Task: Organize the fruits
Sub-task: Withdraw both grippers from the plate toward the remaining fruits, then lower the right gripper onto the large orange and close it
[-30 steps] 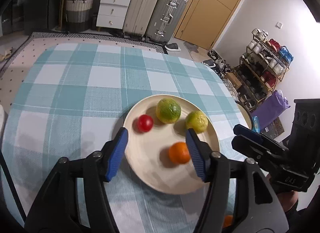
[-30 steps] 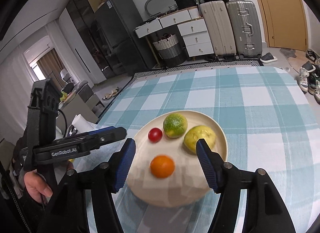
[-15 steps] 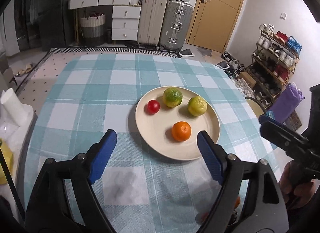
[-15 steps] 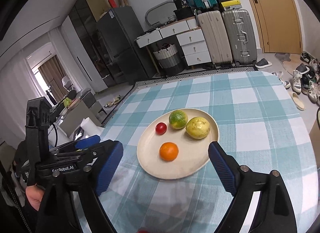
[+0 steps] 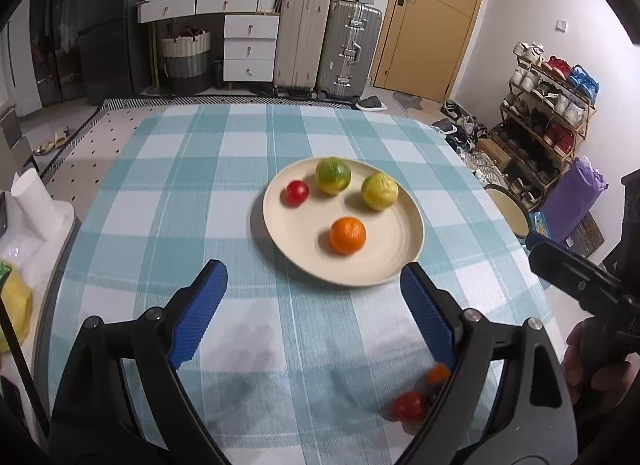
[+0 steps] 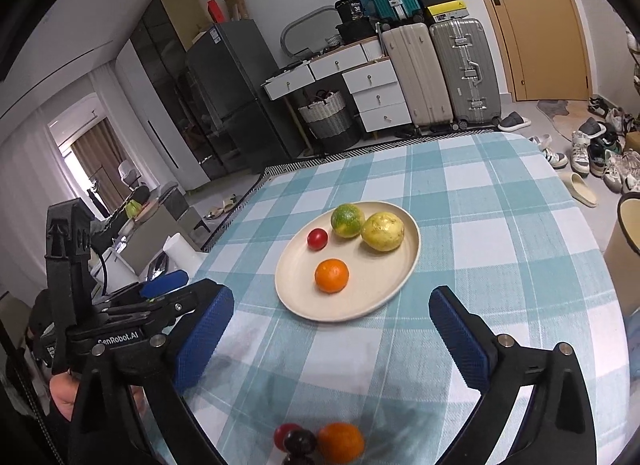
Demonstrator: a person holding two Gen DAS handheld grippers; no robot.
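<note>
A cream plate (image 5: 400, 233) (image 6: 384, 293) on the checked tablecloth holds an orange (image 5: 347, 235) (image 6: 331, 275), a green-yellow citrus (image 5: 333, 175) (image 6: 347, 219), a yellow fruit (image 5: 379, 191) (image 6: 383, 231) and a small red tomato (image 5: 297, 193) (image 6: 317, 238). My left gripper (image 5: 314, 291) is open and empty, above the cloth short of the plate. My right gripper (image 6: 332, 323) is open and empty, also short of the plate. Loose fruits lie at the near table edge: a red one (image 5: 409, 406) (image 6: 285, 434), an orange one (image 5: 438, 374) (image 6: 341, 443) and a dark one (image 6: 300, 443).
The round table's cloth (image 5: 208, 169) is bare to the left and beyond the plate. A white roll (image 5: 34, 201) stands on a side surface left of the table. A bin (image 6: 628, 233) stands right of the table. Suitcases and drawers line the far wall.
Both grippers have pulled back and up from the plate and their jaws have opened wider. The loose fruits at the near table edge have come into view.
</note>
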